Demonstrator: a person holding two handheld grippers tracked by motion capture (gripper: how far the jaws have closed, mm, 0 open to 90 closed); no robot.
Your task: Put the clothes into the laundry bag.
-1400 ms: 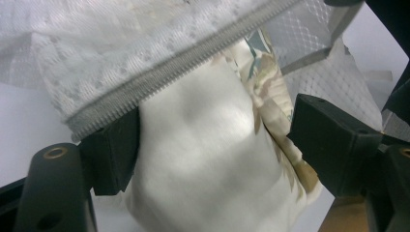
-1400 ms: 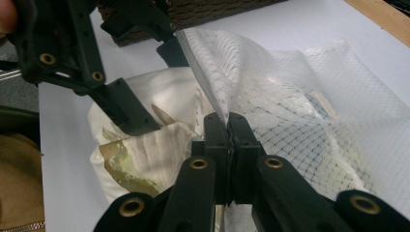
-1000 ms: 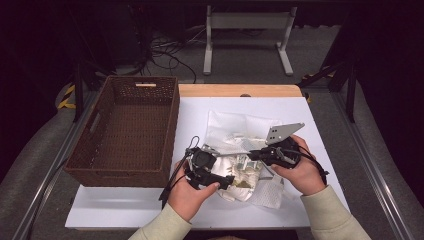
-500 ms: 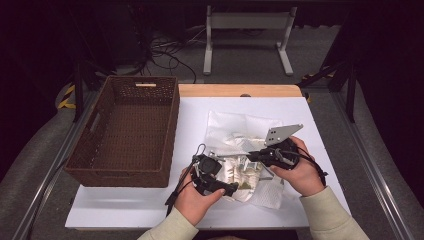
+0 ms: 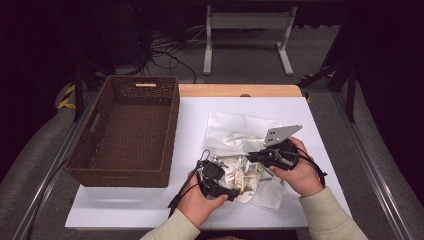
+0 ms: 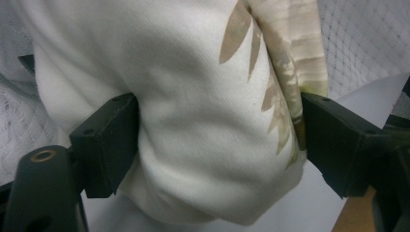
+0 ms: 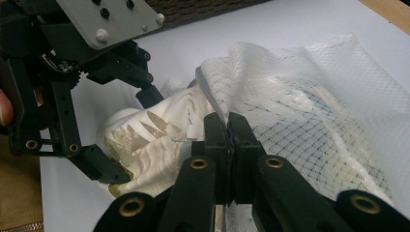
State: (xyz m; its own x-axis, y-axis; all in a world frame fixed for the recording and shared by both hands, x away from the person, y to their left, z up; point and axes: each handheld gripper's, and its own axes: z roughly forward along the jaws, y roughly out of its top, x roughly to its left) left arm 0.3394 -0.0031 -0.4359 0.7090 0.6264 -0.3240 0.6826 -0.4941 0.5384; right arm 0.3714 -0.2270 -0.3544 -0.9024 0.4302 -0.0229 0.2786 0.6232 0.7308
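Left tool (image 5: 235,192) closing wide round the leaf-print cloth (image 6: 193,121), pads touching; right tool (image 7: 227,130) clamped on mesh bag (image 7: 309,96) edge

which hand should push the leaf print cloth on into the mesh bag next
Left, probably. The left tongs straddle the leaf print cloth, pads at both sides. The right tongs are shut on the mesh bag edge, holding its mouth beside the cloth, so they look best kept there.

No readable text, label, brand, number or sign on anything in view.
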